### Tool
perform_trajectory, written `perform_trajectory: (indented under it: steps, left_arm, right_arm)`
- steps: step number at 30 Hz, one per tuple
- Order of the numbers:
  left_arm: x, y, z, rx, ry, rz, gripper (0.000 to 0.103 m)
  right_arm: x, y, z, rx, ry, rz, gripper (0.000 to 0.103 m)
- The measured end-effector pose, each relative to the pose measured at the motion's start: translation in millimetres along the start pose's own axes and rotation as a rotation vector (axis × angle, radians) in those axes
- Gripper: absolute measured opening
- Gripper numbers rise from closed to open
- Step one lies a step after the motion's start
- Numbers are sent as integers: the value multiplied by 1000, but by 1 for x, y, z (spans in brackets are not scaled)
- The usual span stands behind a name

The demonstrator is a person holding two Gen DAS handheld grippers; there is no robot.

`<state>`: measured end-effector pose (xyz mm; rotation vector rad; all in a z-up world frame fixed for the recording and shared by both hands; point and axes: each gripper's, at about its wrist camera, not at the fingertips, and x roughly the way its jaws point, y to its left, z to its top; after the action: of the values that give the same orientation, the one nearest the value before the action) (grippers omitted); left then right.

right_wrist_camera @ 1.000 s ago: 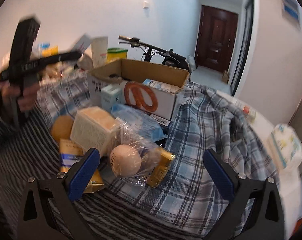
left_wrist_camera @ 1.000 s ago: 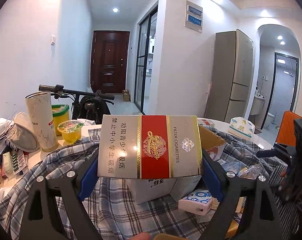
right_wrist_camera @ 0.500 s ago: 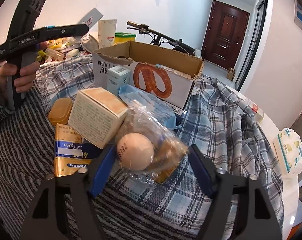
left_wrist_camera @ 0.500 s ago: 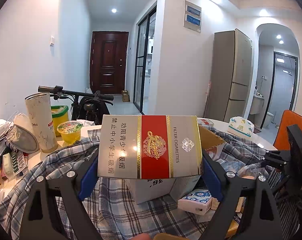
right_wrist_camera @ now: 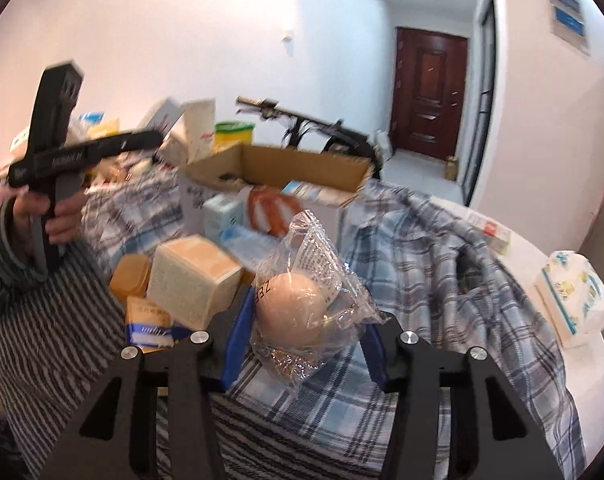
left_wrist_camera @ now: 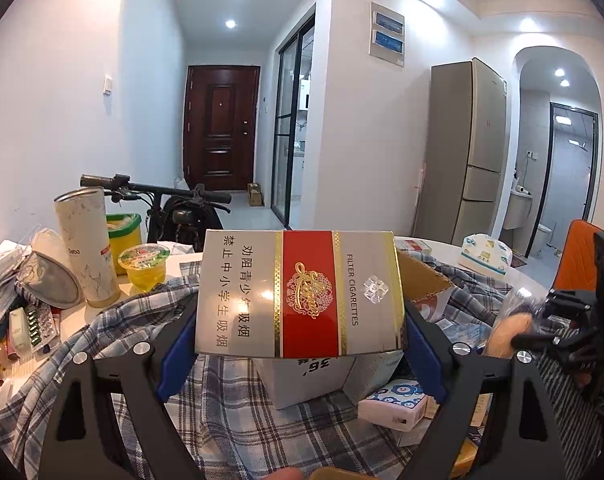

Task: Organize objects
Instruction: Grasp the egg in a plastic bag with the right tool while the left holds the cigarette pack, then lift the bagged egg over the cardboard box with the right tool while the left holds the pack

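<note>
Here the cigarette carton (left_wrist_camera: 297,294), silver with a red band and gold trim, sits crosswise between the blue pads of the left hand-held gripper (left_wrist_camera: 299,344), which is clamped on its two ends and holds it up above the cardboard box (left_wrist_camera: 420,280) on the plaid cloth (left_wrist_camera: 229,412). The right hand-held gripper (right_wrist_camera: 306,334) is closing on a clear plastic bag (right_wrist_camera: 314,256) with a pale round ball (right_wrist_camera: 291,302) inside; the pads pinch the bag's sides and the bag appears lifted clear of the cloth, though motion blur makes that hard to confirm. Just left of the ball lie a tan carton (right_wrist_camera: 193,276), a small amber tub (right_wrist_camera: 129,276) and a yellow and blue packet (right_wrist_camera: 147,322). The cardboard box stands open behind them, with a light blue packet (right_wrist_camera: 221,214) leaning against its printed side. In the right wrist view a hand (right_wrist_camera: 47,210) in a striped sleeve grips the left tool's handle. Farther out on the tabletop (left_wrist_camera: 101,312) stand a tall white canister (left_wrist_camera: 87,246), a jelly cup (left_wrist_camera: 145,266) and a tissue pack (left_wrist_camera: 484,256); a bicycle (left_wrist_camera: 181,210) and a dark door (left_wrist_camera: 219,126) lie beyond.
</note>
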<state>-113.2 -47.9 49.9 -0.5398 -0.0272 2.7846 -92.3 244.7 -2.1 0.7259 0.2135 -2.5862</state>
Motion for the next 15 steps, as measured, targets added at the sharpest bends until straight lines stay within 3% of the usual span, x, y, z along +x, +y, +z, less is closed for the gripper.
perform_trajectory:
  steps: [15]
  left_arm:
    - [1, -5, 0, 21, -4, 15, 91]
  right_arm:
    - [-20, -4, 30, 46, -149, -73, 48]
